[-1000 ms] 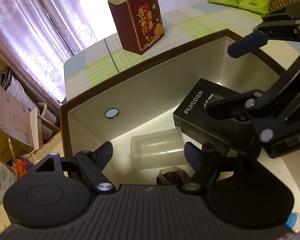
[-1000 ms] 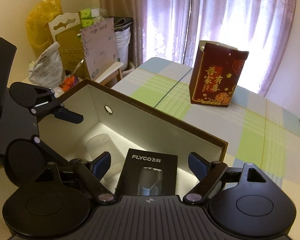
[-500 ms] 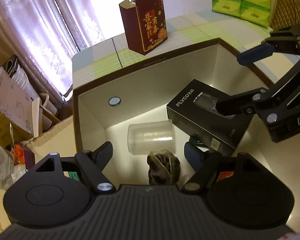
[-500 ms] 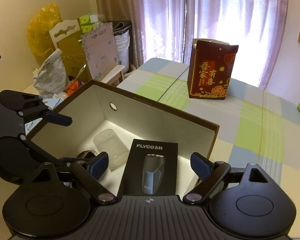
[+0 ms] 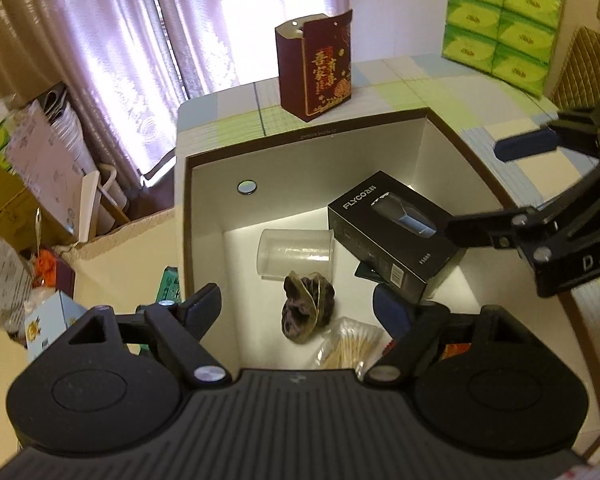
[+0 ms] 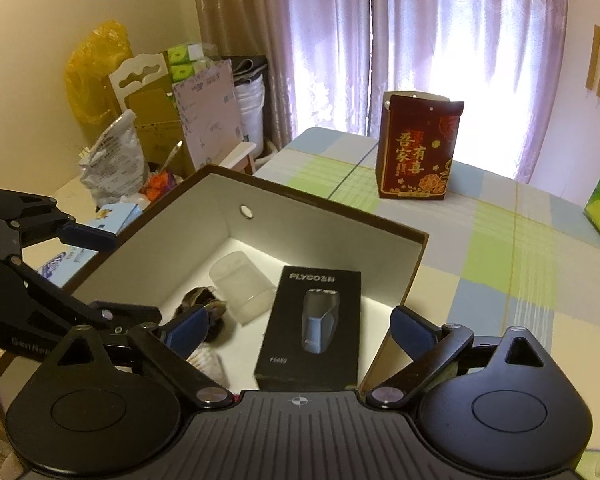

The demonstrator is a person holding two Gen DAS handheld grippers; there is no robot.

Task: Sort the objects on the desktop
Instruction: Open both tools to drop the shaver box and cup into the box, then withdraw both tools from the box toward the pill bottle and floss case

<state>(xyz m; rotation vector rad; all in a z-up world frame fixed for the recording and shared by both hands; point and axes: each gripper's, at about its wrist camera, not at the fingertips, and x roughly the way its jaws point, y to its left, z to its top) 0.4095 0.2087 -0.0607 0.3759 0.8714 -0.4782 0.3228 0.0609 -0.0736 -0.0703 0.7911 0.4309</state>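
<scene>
The storage box (image 5: 308, 148), brown outside and pale inside, sits on the checked tablecloth (image 6: 500, 248) and already holds most of the desktop items. Reading the left wrist view from left to right: a clear plastic cup (image 5: 296, 254) lies on its side near the far wall, a dark crumpled bag (image 5: 306, 306) rests just in front of it, a packet of cotton swabs (image 5: 350, 346) lies at the near edge, and the black FLYCO shaver box (image 5: 396, 234) sits tilted, its right end propped higher than its left. The left gripper (image 5: 296, 308) hovers above the box interior with its jaws spread wide and nothing between them. The right gripper (image 6: 300, 326) is likewise wide open and empty, poised over the shaver box, which it does not touch. A dark red gift bag (image 6: 418, 152) stands upright on the table, well beyond the box. Judging from this, the placing step looks nearly complete; to finish well, both grippers should lift straight up clear of the walls, avoiding the tilted shaver box so it does not slide onto the cup, before reaching for anything remaining outside.
</scene>
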